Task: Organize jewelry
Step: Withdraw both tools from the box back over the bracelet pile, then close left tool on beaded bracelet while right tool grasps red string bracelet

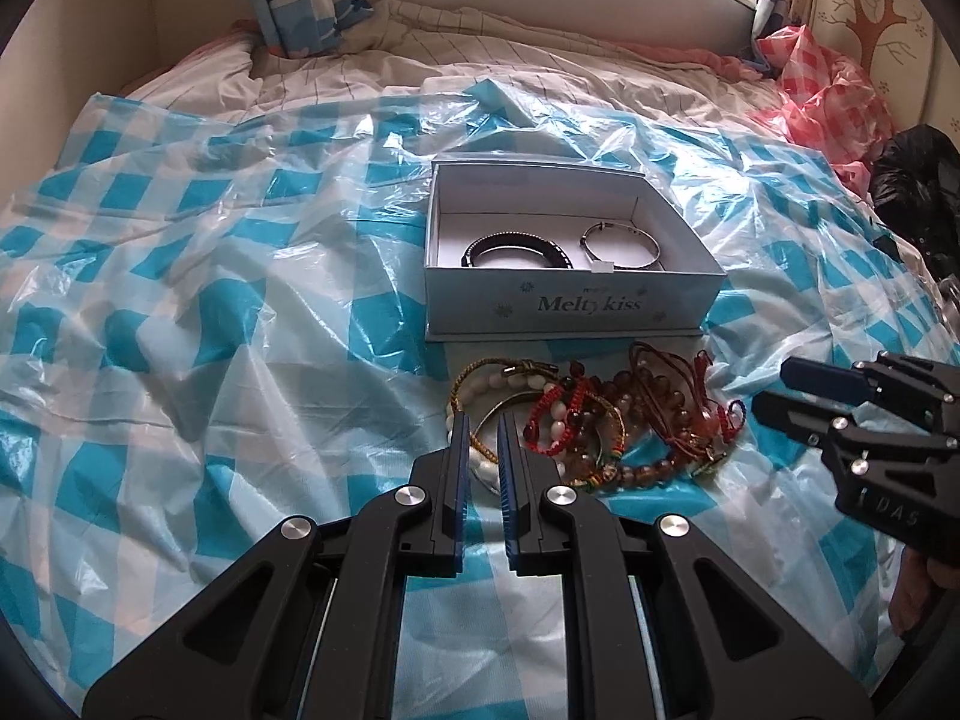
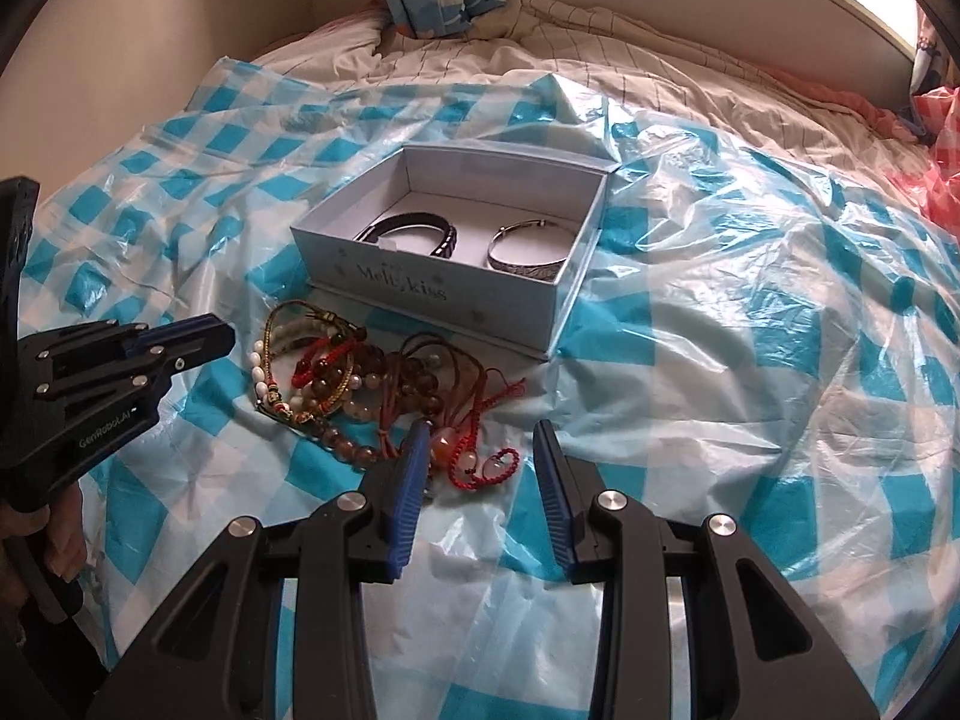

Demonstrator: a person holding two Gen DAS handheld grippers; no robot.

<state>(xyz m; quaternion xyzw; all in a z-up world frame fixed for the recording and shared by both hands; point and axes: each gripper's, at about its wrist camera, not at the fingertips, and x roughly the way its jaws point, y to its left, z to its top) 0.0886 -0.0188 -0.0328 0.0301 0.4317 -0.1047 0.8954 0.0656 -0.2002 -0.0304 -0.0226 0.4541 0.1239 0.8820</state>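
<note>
Right-wrist view has my right claw [image 2: 480, 450] half spread over the bracelet pile [image 2: 360, 390], box [image 2: 432, 294] just beyond, left claw [image 1: 483, 438] nearly closed and empty, so next I pinch one strand.

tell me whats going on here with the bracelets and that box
A person is sorting jewelry on a bed covered with a blue checked plastic sheet, using a handheld gripper in each hand. Two bracelets already lie in the open box: a dark bracelet and a silver bangle. A tangled pile of beaded and corded bracelets lies in front of the box. The left gripper is nearly shut at the pile's near edge, holding nothing that I can see. The right gripper is open beside a red cord bracelet.
</note>
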